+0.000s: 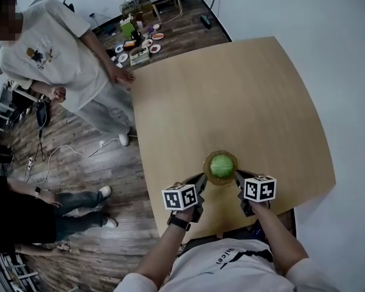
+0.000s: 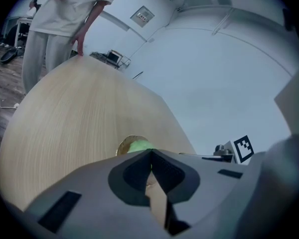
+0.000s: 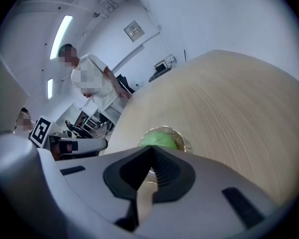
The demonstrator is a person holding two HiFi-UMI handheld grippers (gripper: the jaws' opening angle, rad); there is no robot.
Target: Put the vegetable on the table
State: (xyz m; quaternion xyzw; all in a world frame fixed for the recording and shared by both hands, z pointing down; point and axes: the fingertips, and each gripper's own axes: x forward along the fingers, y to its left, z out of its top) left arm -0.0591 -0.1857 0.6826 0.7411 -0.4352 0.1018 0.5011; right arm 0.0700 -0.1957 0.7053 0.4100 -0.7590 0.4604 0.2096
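Observation:
A round green vegetable (image 1: 221,165) lies in a shallow golden bowl (image 1: 207,162) near the front edge of the light wooden table (image 1: 231,90). My left gripper (image 1: 202,179) sits just left of the bowl and my right gripper (image 1: 236,176) just right of it, both close to its rim. In the left gripper view the jaws meet at their tips, shut and empty, with the vegetable (image 2: 139,146) right beyond my left gripper (image 2: 151,152). My right gripper (image 3: 151,149) is likewise shut on nothing, the vegetable (image 3: 158,139) and bowl (image 3: 183,141) just ahead.
A person in a white shirt (image 1: 48,53) stands at the table's far left corner with a hand on it. Another person (image 1: 24,215) sits at the left. Plates and boxes (image 1: 137,44) lie on the wooden floor beyond the table. Cables (image 1: 61,151) run across the floor.

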